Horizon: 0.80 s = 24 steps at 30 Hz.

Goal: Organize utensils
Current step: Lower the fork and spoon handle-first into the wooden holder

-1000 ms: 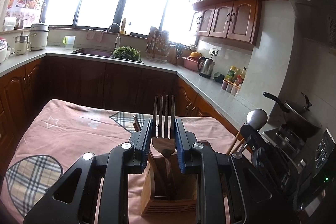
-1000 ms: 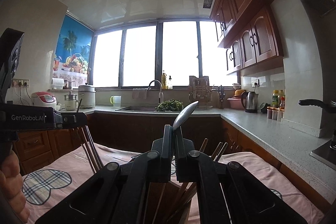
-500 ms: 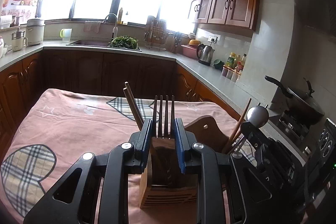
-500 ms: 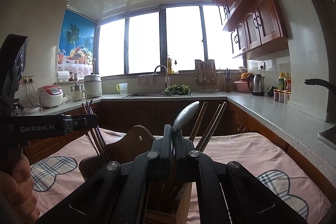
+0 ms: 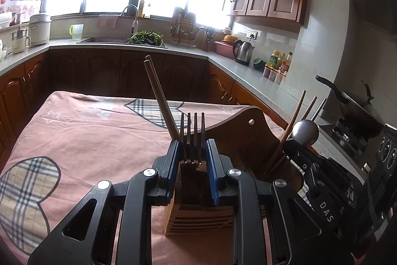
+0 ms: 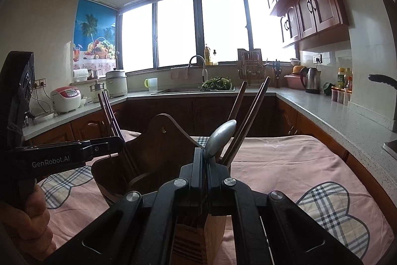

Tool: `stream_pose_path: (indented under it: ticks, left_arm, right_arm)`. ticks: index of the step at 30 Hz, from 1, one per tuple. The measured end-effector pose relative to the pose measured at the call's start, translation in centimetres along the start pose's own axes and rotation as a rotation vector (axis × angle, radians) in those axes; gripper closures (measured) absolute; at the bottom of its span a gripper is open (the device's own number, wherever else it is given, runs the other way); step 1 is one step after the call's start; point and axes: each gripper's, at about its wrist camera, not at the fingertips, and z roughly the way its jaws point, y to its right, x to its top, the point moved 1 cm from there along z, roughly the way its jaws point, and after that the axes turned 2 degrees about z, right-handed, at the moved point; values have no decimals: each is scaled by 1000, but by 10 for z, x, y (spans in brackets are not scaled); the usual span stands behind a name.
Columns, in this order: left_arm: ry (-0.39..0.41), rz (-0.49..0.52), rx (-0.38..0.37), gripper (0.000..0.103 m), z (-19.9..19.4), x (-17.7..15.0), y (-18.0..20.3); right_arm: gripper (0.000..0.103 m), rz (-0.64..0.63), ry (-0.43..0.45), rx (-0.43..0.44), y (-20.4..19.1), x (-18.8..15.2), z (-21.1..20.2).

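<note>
My left gripper [image 5: 193,153] is shut on a metal fork [image 5: 192,133], tines up, right above the wooden utensil holder [image 5: 198,220] on the pink tablecloth. Brown chopsticks [image 5: 161,101] stand in the holder's left side. My right gripper [image 6: 204,160] is shut on a metal spoon [image 6: 219,135], bowl up, over the same holder [image 6: 139,155], where more chopsticks [image 6: 250,116] lean. The right gripper also shows in the left wrist view [image 5: 301,148], and the left gripper in the right wrist view [image 6: 104,145].
The table with its pink cloth [image 5: 86,135] stands in a kitchen. A grey counter [image 5: 248,71] with a kettle [image 5: 244,52] and bottles runs behind and to the right. A stove with a pan [image 5: 357,111] is at the right.
Both grippers have come down toward the holder. The fork and spoon now sit lower in it, and more of the holder's back and the chopsticks shows.
</note>
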Motion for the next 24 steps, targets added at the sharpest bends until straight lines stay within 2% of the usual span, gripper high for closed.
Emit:
stream_pose_path:
  ticks: [24]
  left_arm:
    - [-19, -25, -3, 82, -5, 1, -6]
  right_arm:
    - [94, 88, -42, 42, 14, 9, -3]
